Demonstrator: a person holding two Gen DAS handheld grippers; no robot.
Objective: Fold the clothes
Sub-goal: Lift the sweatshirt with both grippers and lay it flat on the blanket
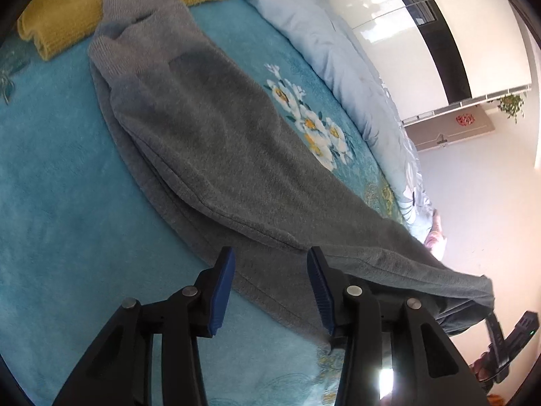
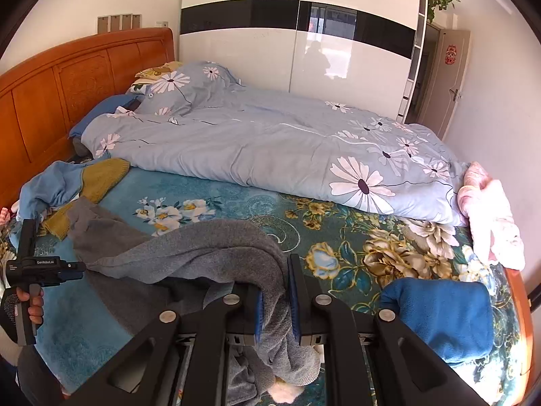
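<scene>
Grey knit trousers (image 1: 216, 142) lie stretched across the teal floral bedspread (image 1: 61, 186), cuffs at the far end. My left gripper (image 1: 270, 264) is open, its blue pads just above the near part of the trousers and holding nothing. My right gripper (image 2: 275, 291) is shut on the waist end of the grey trousers (image 2: 203, 247), which drapes over its fingers and hangs down. In the left wrist view the right gripper (image 1: 507, 338) shows at the lower right, with the trousers' end lifted. In the right wrist view the left gripper (image 2: 37, 267) shows at the left.
A mustard knit garment (image 1: 84, 10) lies past the cuffs. A light blue flowered duvet (image 2: 270, 142) covers the far half of the bed. A folded blue garment (image 2: 446, 314) and a pink one (image 2: 490, 213) lie at the foot end. A wooden headboard (image 2: 67, 81) and wardrobe (image 2: 304, 50) stand behind.
</scene>
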